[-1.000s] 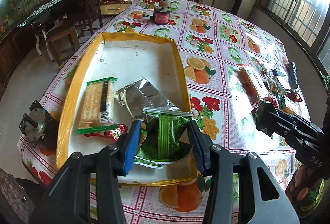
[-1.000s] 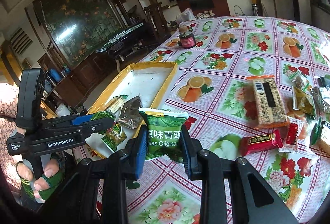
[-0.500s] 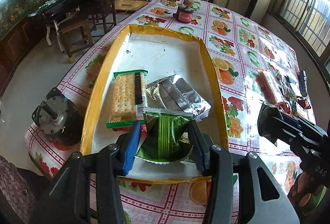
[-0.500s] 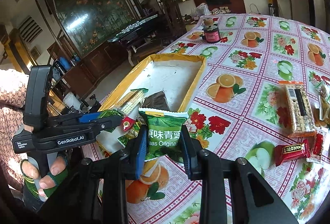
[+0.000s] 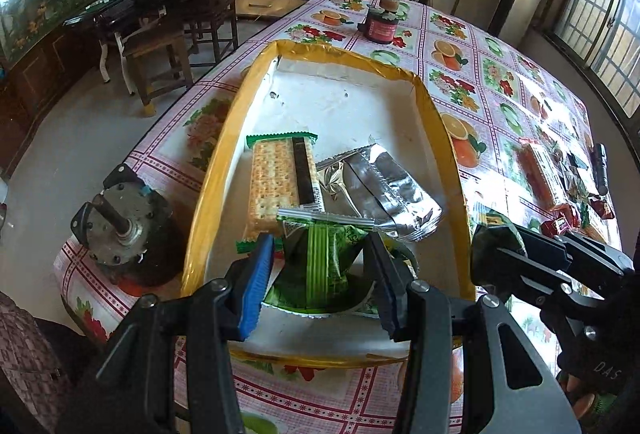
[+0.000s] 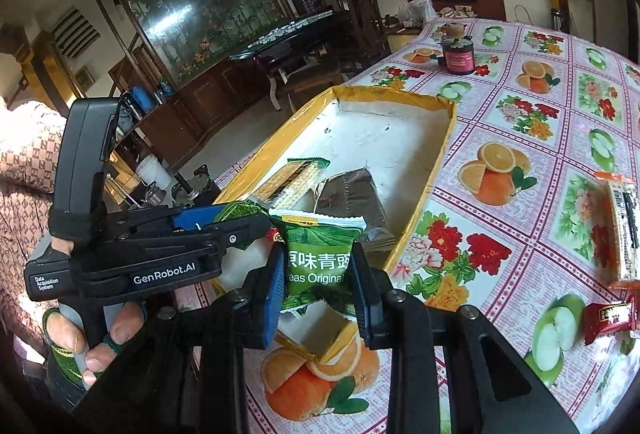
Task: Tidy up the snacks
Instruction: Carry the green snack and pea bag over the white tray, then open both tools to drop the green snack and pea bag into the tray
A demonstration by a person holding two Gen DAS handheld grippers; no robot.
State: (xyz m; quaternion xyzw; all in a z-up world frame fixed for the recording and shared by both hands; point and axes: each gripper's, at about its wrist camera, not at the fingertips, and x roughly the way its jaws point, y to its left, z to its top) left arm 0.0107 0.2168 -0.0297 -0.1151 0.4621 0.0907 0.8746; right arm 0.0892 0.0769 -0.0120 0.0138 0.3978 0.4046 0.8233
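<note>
My left gripper (image 5: 318, 254) is shut on a green striped snack packet (image 5: 320, 266), low over the near end of the yellow-rimmed white tray (image 5: 436, 122). In the tray lie a cracker packet (image 5: 280, 178) and a silver packet (image 5: 384, 186). My right gripper (image 6: 317, 262) is shut on a green peas packet (image 6: 316, 266), just over the near right corner of the tray (image 6: 440, 162). In the right wrist view the left gripper (image 6: 248, 224) sits close on the left, held by a hand. The right gripper (image 5: 496, 250) shows beside the tray's right rim.
A dark jar (image 5: 382, 26) stands beyond the tray. A grey motor (image 5: 120, 226) sits at the table's left corner. Loose snacks lie to the right: an orange cracker pack (image 6: 620, 226) and a red candy (image 6: 608, 314). Chairs and a dark table stand off left.
Both grippers have carried their green packets leftward. The right one has come from over the tablecloth to the tray's near right corner. The left one sits further over the tray's near end.
</note>
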